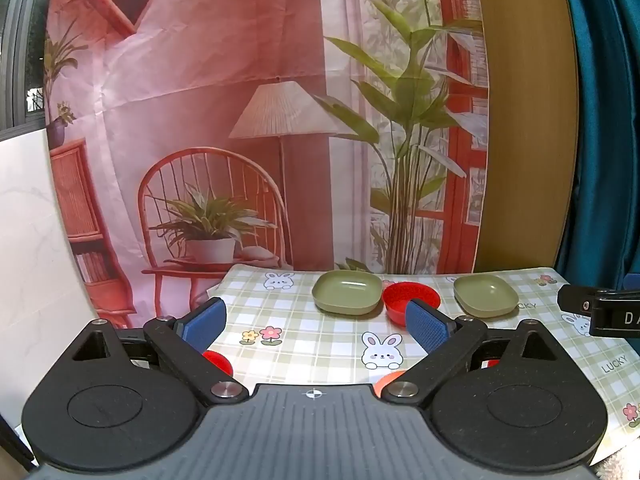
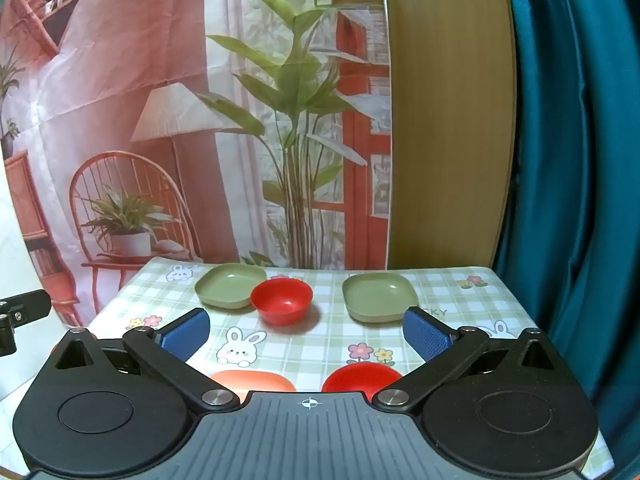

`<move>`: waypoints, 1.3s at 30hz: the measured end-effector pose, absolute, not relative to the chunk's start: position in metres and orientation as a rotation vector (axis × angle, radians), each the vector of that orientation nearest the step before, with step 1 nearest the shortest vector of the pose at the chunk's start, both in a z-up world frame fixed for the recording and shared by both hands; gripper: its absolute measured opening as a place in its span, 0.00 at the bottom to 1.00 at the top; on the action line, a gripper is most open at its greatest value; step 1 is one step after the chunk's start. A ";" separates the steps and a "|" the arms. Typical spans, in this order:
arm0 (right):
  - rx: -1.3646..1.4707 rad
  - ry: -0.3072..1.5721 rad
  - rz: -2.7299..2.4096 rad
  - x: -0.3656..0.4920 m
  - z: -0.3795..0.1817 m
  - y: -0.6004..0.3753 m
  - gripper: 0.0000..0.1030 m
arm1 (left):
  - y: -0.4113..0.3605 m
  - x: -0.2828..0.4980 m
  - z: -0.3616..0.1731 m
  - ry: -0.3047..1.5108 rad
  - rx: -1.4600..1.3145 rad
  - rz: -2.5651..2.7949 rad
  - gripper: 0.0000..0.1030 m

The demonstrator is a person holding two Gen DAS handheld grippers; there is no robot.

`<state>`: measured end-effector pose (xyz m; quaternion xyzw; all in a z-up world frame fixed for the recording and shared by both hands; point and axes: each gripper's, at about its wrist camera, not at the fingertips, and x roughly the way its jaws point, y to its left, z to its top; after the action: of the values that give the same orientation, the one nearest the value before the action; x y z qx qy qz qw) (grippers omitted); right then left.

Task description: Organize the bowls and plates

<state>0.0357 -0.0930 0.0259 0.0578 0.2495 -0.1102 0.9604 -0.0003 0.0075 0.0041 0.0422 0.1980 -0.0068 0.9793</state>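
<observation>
On the checked tablecloth [image 2: 460,292], two green square plates [image 2: 230,285] [image 2: 380,296] sit at the far side with a red bowl [image 2: 282,300] between them. Nearer, an orange plate [image 2: 252,380] and a second red bowl [image 2: 360,376] peek out above my right gripper's body. My right gripper [image 2: 306,330] hangs open over the cloth, holding nothing. The left wrist view shows the same green plates [image 1: 347,293] [image 1: 486,294] and the far red bowl [image 1: 408,298], partly behind a blue pad. My left gripper [image 1: 316,320] is open and empty. A red piece [image 1: 218,362] shows under its left finger.
A printed backdrop [image 1: 240,120] hangs behind the table, a wooden panel [image 2: 444,120] and a teal curtain [image 2: 580,160] to the right. A white wall [image 1: 32,220] is on the left. Part of the other gripper [image 1: 600,312] juts in at the right edge.
</observation>
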 end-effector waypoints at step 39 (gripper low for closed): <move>0.115 0.503 -0.223 0.035 0.027 -0.095 1.00 | 0.003 -0.003 0.002 0.399 0.082 -0.009 0.95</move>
<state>0.0346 -0.0946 0.0270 0.0569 0.2480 -0.1102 0.9608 -0.0028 0.0031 0.0020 0.0408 0.1982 -0.0045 0.9793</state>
